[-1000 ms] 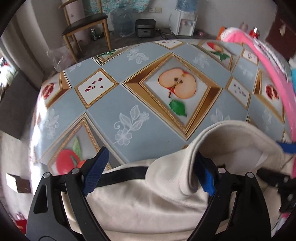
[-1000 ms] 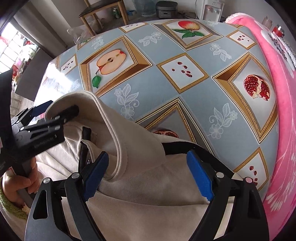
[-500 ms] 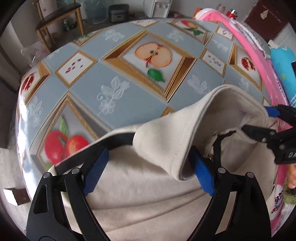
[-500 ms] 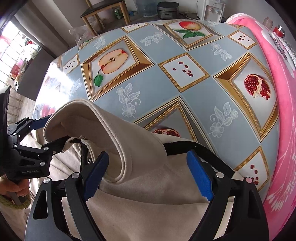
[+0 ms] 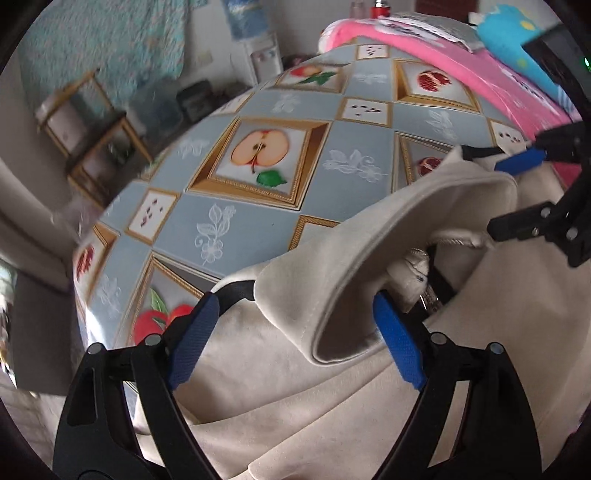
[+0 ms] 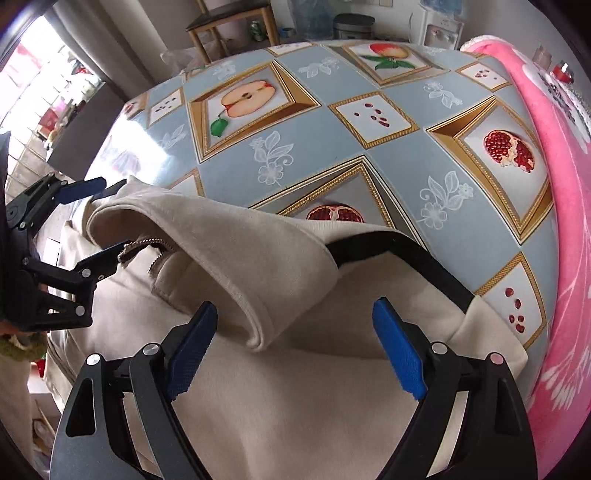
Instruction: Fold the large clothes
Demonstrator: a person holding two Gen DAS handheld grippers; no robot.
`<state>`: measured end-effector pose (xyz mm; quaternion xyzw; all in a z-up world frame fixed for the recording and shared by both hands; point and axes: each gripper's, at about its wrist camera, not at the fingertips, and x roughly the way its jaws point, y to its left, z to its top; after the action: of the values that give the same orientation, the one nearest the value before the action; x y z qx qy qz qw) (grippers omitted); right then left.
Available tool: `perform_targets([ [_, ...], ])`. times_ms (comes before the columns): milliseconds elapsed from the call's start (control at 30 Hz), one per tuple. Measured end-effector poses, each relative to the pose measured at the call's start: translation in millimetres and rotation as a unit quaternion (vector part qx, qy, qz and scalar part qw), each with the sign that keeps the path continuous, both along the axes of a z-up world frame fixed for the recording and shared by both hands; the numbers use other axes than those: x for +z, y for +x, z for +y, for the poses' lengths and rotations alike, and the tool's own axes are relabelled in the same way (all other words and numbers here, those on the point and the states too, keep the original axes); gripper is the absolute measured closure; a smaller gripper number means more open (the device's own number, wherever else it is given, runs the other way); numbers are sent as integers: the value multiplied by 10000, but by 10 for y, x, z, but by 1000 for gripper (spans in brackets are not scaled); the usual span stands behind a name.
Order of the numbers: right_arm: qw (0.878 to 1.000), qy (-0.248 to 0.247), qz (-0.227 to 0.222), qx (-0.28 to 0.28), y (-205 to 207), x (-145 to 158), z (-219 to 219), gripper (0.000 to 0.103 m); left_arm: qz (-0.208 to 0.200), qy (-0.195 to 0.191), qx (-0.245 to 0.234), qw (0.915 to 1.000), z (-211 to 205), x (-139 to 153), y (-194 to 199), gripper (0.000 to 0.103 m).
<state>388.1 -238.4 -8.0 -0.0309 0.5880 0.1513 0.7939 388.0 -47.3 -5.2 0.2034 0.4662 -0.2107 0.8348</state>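
Note:
A cream hooded garment (image 6: 295, 398) lies on the table with its hood (image 6: 229, 236) standing up in a loose roll. My right gripper (image 6: 295, 310) stands open over the hood's right end, and the rolled rim lies between its blue pads without being pressed. The left gripper (image 5: 295, 306) straddles the hood's (image 5: 388, 229) other end. Its jaws are closing, the rim is between them, and the pads (image 5: 397, 347) are clear of the cloth. Each gripper also shows in the other's view: the left gripper (image 6: 92, 229) and the right gripper (image 5: 517, 192). A drawstring (image 6: 140, 245) hangs inside the hood.
The table wears a grey-blue cloth (image 6: 332, 147) printed with fruit panels. A pink blanket (image 6: 554, 184) runs along its right side. Beyond the far edge stand a wooden chair (image 6: 229, 22), a rice cooker (image 6: 354, 26) and a water dispenser (image 6: 439, 26). A green-cuffed hand (image 6: 14, 343) holds the left gripper.
The left wrist has rolled and shifted, so the table now looks tilted. The two grippers have drawn apart along the hood's rim, and more of the hood sits between the right pads.

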Motion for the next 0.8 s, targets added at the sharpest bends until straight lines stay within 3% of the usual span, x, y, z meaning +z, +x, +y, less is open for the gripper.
perform_targets([
  [167, 9973, -308, -510, 430, -199, 204, 85, 19, -296, -138, -303, 9990, -3, 59, -130, 46],
  [233, 9934, -471, -828, 641, -272, 347, 125, 19, -346, -186, -489, 9980, -15, 61, -195, 65],
  [267, 9919, -476, -961, 685, -286, 422, 125, 19, -351, -156, -547, 9978, -23, 50, -222, 69],
  [433, 9870, 445, -1448, 534, -68, 918, 74, 19, -465, 100, -789, 9957, -46, 8, -363, 91],
  [500, 9886, 643, -1318, 331, 129, 922, 97, 20, -454, 41, -848, 9954, -19, 31, -408, 93],
  [600, 9948, 797, -629, -36, 505, 626, 172, 42, -474, 65, -882, 9949, 6, 53, -480, 93],
  [633, 9948, 934, -381, -143, 575, 513, 190, 53, -466, 52, -897, 9949, 10, 63, -511, 93],
  [700, 9917, 1266, 102, -189, 634, 285, 238, 64, -418, -23, -914, 9949, 25, 81, -548, 93],
  [800, 9895, 1389, 353, 210, 458, 156, 412, 67, -203, -243, -854, 9958, 98, 131, -552, 91],
])
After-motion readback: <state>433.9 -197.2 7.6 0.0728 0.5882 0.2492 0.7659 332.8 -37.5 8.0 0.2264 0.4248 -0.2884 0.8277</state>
